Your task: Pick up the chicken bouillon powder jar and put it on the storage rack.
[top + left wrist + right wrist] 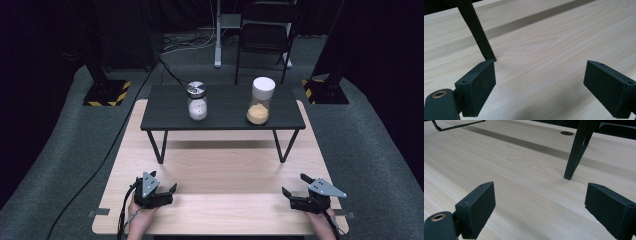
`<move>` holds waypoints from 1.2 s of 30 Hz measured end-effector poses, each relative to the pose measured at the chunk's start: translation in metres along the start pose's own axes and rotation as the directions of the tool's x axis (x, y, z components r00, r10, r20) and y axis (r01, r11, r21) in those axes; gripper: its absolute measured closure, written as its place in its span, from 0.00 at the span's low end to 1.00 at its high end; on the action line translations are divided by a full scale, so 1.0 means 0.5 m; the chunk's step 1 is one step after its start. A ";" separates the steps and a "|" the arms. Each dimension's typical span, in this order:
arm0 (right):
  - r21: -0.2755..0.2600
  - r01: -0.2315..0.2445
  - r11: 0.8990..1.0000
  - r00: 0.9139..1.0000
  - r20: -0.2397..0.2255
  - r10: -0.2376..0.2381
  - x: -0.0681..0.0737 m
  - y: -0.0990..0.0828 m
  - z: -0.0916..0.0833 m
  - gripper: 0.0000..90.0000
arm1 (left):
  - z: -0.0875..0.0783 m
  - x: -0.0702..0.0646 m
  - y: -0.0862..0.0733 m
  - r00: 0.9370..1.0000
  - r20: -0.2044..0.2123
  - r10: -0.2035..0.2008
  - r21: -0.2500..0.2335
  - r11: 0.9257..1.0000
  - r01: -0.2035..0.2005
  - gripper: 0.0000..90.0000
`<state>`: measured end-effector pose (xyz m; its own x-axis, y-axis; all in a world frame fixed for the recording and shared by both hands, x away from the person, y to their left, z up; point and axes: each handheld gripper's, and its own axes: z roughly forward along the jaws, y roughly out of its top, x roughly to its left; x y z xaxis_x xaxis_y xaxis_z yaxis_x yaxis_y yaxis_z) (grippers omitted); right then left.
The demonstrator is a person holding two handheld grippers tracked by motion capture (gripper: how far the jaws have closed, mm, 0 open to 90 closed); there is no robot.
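— Where do we place everything, taking the small raised shelf (pixel 223 107) as our landmark?

— We see it standing on the table (pixel 220 172), toward the far side. On it sit 2 jars: the shorter jar (pixel 196 101) left of its middle, the taller jar (pixel 260 100) right of its middle, well apart.

— And nearer us?

— We find the left gripper (pixel 161 185) before the shelf's left legs, the right gripper (pixel 298 186) before its right legs.

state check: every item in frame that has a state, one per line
Left tongs: open, empty, low over the wooden table.
Right tongs: open, empty.
Silver-lidded jar: upright, lidded, white contents, on the black shelf.
White-lidded jar: upright, lidded, partly filled with orange powder.
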<state>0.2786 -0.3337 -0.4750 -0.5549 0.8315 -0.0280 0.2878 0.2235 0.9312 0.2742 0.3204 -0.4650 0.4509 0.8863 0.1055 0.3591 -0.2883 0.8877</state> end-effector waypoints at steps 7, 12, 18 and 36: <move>0.003 0.003 1.000 1.000 0.000 -0.003 0.001 0.001 0.001 0.09 | 0.000 0.000 0.000 1.000 0.000 0.001 0.001 1.000 -0.001 0.11; 0.005 0.004 1.000 1.000 -0.002 -0.004 0.001 0.001 0.002 0.09 | 0.000 0.000 0.001 1.000 0.000 0.003 0.002 1.000 -0.003 0.11; 0.005 0.005 1.000 1.000 0.000 -0.005 0.001 0.001 0.001 0.10 | 0.000 0.000 0.001 1.000 0.001 0.003 0.002 1.000 -0.003 0.11; 0.010 0.010 1.000 1.000 -0.003 -0.010 0.002 0.003 0.003 0.10 | 0.001 -0.001 0.001 1.000 0.001 0.007 0.003 1.000 -0.007 0.12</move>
<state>0.2794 -0.3317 -0.4742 -0.5598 0.8278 -0.0360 0.2904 0.2367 0.9272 0.2745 0.3198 -0.4646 0.4543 0.8839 0.1113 0.3582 -0.2957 0.8856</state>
